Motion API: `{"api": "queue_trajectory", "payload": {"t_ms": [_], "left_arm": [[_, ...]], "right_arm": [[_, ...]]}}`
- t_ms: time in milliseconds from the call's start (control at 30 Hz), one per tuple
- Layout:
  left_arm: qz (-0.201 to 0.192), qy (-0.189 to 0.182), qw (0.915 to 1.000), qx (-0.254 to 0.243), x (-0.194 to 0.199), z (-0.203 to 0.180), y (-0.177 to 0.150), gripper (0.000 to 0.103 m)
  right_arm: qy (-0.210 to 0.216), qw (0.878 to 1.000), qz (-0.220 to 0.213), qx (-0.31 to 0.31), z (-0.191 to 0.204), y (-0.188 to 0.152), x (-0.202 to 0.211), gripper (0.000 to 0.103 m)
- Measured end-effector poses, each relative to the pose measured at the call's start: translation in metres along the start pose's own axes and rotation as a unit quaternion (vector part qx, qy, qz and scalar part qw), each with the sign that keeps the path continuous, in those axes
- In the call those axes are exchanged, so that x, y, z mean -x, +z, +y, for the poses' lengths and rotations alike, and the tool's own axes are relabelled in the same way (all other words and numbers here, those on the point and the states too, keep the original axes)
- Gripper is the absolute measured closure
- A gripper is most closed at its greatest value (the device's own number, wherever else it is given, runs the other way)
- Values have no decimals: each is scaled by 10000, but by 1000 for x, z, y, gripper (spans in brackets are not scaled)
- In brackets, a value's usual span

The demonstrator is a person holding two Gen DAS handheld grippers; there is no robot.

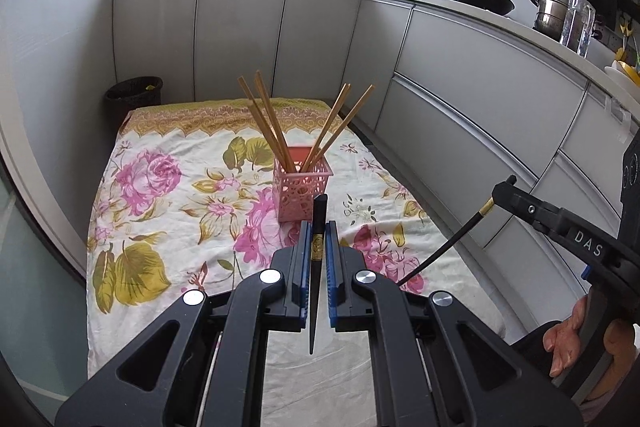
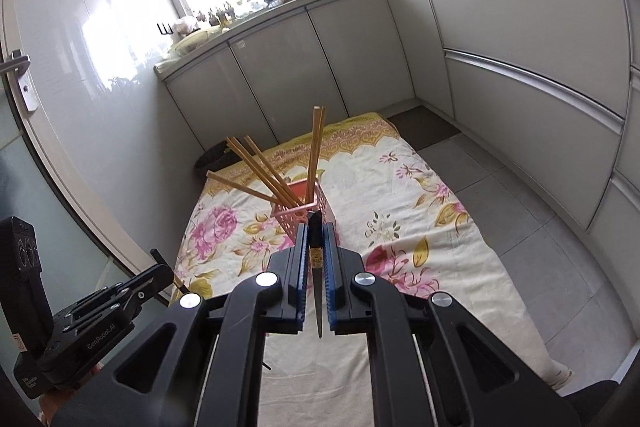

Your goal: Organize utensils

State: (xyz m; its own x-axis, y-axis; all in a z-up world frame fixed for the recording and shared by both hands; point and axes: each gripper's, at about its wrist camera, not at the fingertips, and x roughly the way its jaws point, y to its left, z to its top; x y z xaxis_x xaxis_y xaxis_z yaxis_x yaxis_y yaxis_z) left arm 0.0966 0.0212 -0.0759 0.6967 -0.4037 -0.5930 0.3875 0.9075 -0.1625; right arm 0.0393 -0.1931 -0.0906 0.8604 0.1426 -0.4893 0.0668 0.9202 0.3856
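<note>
A kitchen floor seen from two hand-held tongs. A flowered cloth (image 1: 168, 195) lies spread on the floor between grey cabinets (image 1: 240, 35). Near the middle of the cloth stands a pink lattice basket (image 1: 301, 191) with several light wooden chopsticks (image 1: 269, 125) leaning out of it, some to the left and some to the right.

The left gripper (image 1: 319, 227) is nearly closed, its blue-padded jaws pinching a black chopstick (image 1: 317, 267) with a gold band. The stick stands roughly upright between the jaws, thick end up and thin tip down, in the air just in front of the basket.

The right gripper (image 2: 316, 229) is likewise nearly closed on a second black chopstick (image 2: 317, 291), held the same way, close in front of the basket.

In the left view, the right tongs appear at the right edge with their black stick slanting down toward the cloth, and a hand (image 1: 568, 343) grips the handle. A dark bin (image 1: 134, 95) sits at the far left end of the cloth.
</note>
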Motion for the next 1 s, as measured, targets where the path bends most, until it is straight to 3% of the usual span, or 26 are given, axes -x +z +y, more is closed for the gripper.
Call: {"api": "queue_trajectory", "payload": {"t_ms": [233, 400, 500, 633, 767, 833, 900, 1000], "left_arm": [[-454, 112, 9985, -271, 12, -18, 59, 97], [-846, 212, 9953, -411, 5, -27, 110, 97], [-876, 181, 9951, -411, -7, -28, 133, 97], [-968, 70, 9946, -379, -14, -23, 138, 98], [-1314, -141, 9911, -186, 9, -11, 124, 98], [-1238, -179, 9921, -82, 12, -3, 115, 98], [-901, -82, 9958, 144, 1, 11, 104, 98], [80, 158, 9984, 539, -42, 41, 74, 91]], "right_arm": [[280, 9985, -467, -51, 2, 51, 7, 95], [372, 9956, -861, -59, 3, 94, 7, 95], [380, 9939, -1031, 18, 7, 114, 0, 95], [433, 9926, -1126, 139, 9, 128, -8, 95], [525, 9915, -1183, 160, 3, 124, -8, 95], [519, 9923, -1116, 141, -1, 120, -13, 95], [520, 9937, -987, 71, -6, 118, -20, 95], [508, 9948, -876, -84, -15, 112, -25, 95]]}}
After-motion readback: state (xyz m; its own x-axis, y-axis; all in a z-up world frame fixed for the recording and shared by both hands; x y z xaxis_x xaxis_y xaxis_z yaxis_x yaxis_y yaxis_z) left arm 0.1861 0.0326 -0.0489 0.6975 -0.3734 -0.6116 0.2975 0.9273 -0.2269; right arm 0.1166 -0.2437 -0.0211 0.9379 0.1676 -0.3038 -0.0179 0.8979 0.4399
